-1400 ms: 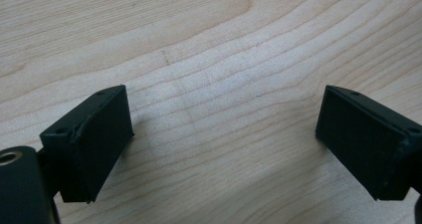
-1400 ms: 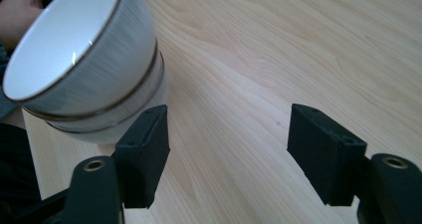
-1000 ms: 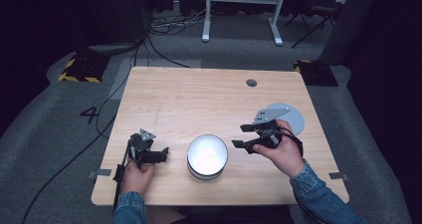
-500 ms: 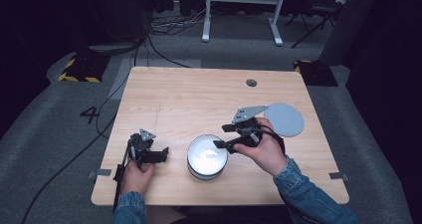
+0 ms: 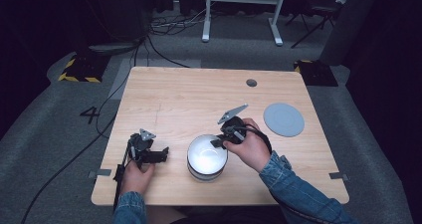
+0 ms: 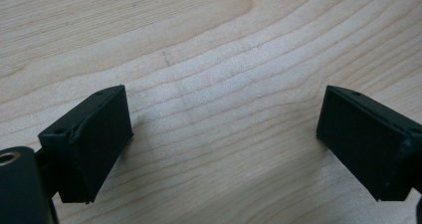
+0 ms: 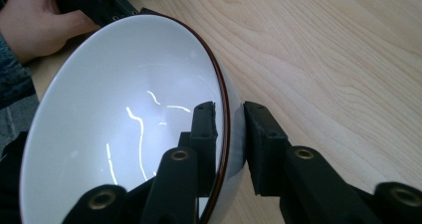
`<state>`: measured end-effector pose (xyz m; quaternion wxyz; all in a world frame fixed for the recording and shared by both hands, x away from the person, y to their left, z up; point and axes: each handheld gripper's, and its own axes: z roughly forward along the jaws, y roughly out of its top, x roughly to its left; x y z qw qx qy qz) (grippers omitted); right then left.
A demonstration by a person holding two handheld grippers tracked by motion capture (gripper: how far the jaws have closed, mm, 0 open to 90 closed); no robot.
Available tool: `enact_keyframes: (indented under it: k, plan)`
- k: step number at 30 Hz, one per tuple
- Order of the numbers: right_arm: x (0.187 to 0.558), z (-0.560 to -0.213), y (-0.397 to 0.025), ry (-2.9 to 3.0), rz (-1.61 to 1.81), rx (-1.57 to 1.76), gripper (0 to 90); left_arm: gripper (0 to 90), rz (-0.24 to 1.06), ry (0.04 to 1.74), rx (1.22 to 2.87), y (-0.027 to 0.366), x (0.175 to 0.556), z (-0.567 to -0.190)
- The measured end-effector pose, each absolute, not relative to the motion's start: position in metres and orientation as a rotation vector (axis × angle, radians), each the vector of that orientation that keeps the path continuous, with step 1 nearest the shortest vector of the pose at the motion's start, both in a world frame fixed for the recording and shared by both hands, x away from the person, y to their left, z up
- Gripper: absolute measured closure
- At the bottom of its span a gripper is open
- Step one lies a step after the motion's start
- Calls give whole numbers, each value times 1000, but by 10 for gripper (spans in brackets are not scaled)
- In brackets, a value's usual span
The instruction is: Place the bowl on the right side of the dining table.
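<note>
Bench (image 5: 199, 94): light wood, with a grey round disc (image 5: 283, 119) lying flat well apart at the right.

White bowl (image 5: 207, 157) with a dark rim is stood at the near middle of the bench, mouth up; being round, no long axis is shown, and the opening is pointed straight up.

Right gripper (image 5: 218, 143) is seen at the bowl's right rim. In the right gripper view the rim wall (image 7: 230, 134) is straddled, one jaw inside and one outside, nearly pressed on it. Step judged: rim grasp being set. Next move calls for firm closure before any lift, with the bowl kept level.

Left gripper (image 5: 164, 153) is held spread wide just left of the bowl, nothing between the jaws, bare wood below.
</note>
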<state>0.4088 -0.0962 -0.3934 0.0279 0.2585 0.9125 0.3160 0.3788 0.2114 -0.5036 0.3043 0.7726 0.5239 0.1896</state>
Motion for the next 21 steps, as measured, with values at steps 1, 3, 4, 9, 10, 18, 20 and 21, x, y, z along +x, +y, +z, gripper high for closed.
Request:
enact_keyframes:
  k: [1, 3, 4, 9, 10, 18, 20, 21]
  plan:
    - [410, -394, -96, 2813, 977, 778, 784, 73, 502, 1388, 2047, 211, 379, -504]
    - [411, -395, -95, 2812, 970, 777, 793, 73, 502, 1388, 2046, 211, 379, -504]
    - [412, -395, -95, 2808, 968, 782, 801, 72, 502, 1388, 2047, 211, 379, -504]
    - [418, -395, -90, 2830, 964, 745, 816, 72, 502, 1387, 2047, 211, 379, -504]
    - [418, -395, -90, 2830, 964, 745, 816, 72, 501, 1387, 2048, 211, 379, -504]
    - [420, -381, -91, 2855, 971, 808, 825, 72, 501, 1387, 2047, 211, 379, -504]
    - [421, -377, -93, 2856, 977, 819, 825, 71, 501, 1387, 2048, 211, 379, -504]
    - [422, -375, -94, 2854, 982, 817, 826, 71, 502, 1387, 2048, 211, 379, -504]
